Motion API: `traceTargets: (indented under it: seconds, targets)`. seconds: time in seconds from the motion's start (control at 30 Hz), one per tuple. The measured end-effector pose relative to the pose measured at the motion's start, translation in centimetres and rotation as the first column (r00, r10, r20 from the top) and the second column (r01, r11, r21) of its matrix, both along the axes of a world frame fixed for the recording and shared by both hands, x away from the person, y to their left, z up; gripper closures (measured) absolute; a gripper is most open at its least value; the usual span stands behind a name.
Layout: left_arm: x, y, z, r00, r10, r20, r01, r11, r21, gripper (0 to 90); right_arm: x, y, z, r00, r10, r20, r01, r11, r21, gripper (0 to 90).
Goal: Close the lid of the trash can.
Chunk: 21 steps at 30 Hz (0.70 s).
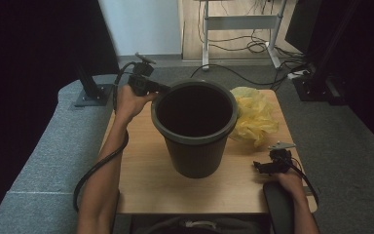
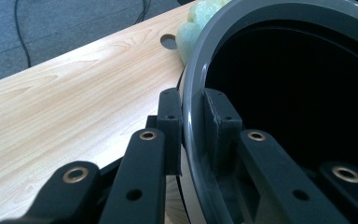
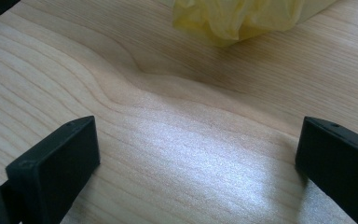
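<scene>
Left gripper [image 1: 151,87], upper left of centre in the high view: jaws clamped across the rim of the grey bucket [image 1: 195,127], one inside, one outside. Bucket upright, mid-table [image 1: 141,170]. Right gripper [image 1: 268,167], lower right: jaws wide apart, empty, above bare wood. Crumpled yellow bag [image 1: 254,117] right of bucket.

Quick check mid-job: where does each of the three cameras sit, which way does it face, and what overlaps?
High view: above the person's side, looking forward and down on table, bucket, both forearms.
Left gripper view: on left gripper, jaws clamped across the bucket rim.
Right gripper view: on right gripper, jaws apart over wood, facing yellow bag.
Shared: bag, tabletop.
</scene>
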<state>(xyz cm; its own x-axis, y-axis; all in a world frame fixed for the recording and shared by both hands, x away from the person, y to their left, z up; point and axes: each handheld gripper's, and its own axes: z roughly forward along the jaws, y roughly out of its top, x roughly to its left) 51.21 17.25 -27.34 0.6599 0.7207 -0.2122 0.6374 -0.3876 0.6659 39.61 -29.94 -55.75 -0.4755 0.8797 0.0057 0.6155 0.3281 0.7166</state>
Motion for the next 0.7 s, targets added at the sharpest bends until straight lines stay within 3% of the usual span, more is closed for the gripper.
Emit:
traceTargets:
  seconds: [0.47,0.6,0.7]
  targets:
    - [-0.35,-0.19,-0.87,0.9995,-0.009,0.031,0.008,0.9994,0.032,74.9,-0.08,0.04,0.00,1.0000,0.004,0.001,-0.004,1.0000,0.001,0.0]
    - [-0.43,0.02,-0.81,0.9953,-0.029,0.093,0.025,0.9985,0.049,55.8,-0.09,0.05,0.00,1.0000,0.005,0.001,-0.005,1.0000,0.001,0.0]
    - [-0.40,0.48,-0.74,0.9929,-0.038,0.113,0.033,0.9986,0.041,39.3,-0.09,0.05,0.00,1.0000,0.005,0.001,-0.005,1.0000,0.001,0.0]
